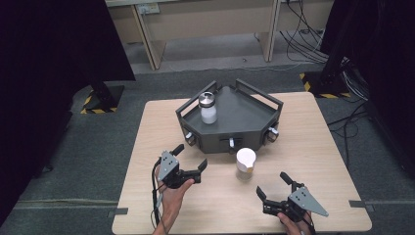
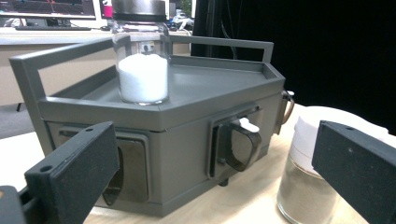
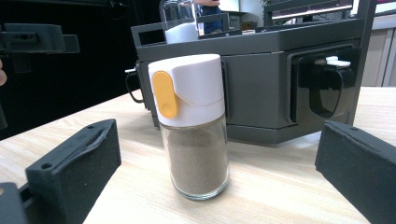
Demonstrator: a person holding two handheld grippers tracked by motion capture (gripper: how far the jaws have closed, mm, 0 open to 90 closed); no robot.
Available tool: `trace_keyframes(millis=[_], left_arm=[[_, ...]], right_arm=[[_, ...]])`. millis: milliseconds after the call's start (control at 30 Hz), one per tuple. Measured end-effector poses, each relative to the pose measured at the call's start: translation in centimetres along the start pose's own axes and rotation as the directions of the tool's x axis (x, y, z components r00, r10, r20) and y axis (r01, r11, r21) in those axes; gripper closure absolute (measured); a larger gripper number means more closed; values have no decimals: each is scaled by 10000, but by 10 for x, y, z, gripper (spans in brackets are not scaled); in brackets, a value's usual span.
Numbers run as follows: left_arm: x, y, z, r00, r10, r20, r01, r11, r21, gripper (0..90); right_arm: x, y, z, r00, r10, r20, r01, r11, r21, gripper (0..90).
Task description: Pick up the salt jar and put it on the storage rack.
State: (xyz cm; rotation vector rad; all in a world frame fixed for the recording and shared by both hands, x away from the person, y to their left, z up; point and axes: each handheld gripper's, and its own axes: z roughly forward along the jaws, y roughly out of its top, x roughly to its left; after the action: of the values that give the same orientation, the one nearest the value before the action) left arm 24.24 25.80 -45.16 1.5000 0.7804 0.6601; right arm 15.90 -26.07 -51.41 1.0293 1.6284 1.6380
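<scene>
— So, starting at the left: where's my left gripper relative to the shaker?

— It sits on the desk just off the grey rack's front-left corner, fingers spread wide and holding nothing. In the left gripper view the rack front lies between the fingers and the shaker stands off toward the right finger, partly behind it. So that hand is aimed at the rack, not at the shaker.

— And the shaker itself?

— The spice shaker, white cap over brown powder, stands upright on the desk just in front of the rack's middle face, apart from it. Its long axis is vertical. A second jar with white grains stands up on the rack's tray, well clear.

— Then the right side?

— My right gripper is also released, empty, and lies right of the shaker and nearer me. In the right gripper view the shaker stands squarely between the two fingers, farther off. I judge the right hand better lined up: a straight push forward would bracket the glass body. Bare desk on both sides of it; only the rack face behind limits the reach.
</scene>
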Motion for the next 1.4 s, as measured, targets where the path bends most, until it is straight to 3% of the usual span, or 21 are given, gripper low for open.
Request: trace_keyframes(millis=[767,1033,1400], left_arm=[[-5,-36,-16,9995,191,235,-199,9993,312,0],[-11,-53,-21,9984,418,388,-433,9983,400,0],[-15,-61,-32,9963,716,484,-738,9963,442,0]], right_arm=[[2,-1,1,9999,-91,44,91,10000,37,3],[2,-1,1,9999,-100,69,99,9999,62,3],[2,-1,1,9999,-140,63,139,9999,59,3]])
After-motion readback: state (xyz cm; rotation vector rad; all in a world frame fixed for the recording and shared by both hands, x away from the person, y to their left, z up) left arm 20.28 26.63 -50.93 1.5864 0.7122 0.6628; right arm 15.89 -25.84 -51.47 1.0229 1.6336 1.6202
